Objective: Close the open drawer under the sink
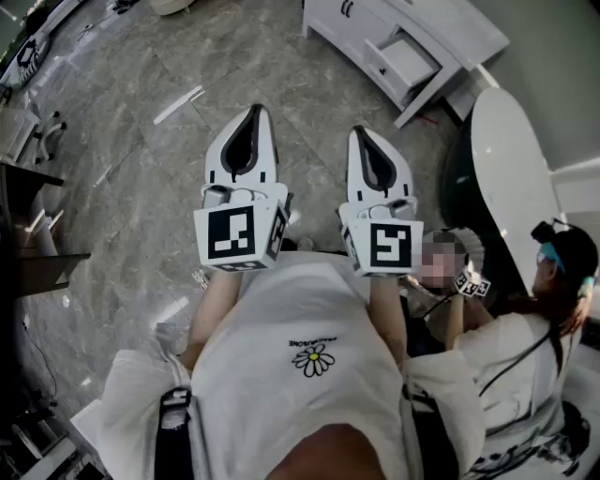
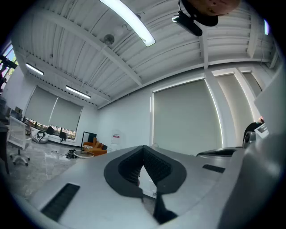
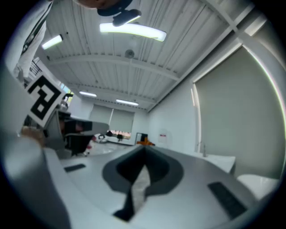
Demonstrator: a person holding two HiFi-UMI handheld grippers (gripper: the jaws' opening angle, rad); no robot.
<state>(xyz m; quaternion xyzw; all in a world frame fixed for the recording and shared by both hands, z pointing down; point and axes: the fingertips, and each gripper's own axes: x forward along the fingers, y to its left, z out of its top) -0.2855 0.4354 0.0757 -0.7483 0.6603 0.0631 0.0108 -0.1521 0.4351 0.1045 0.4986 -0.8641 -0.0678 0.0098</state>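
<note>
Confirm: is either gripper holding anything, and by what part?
Nothing is held. The left gripper and right gripper have jaws together, nothing between them; the open drawer stands well apart from both.

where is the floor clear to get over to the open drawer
The grey floor is mostly bare from the dark furniture on the left across to the white cabinet, including in front of its open drawer. It is crowded on the right, where a seated person sits beside a white oval top.
</note>
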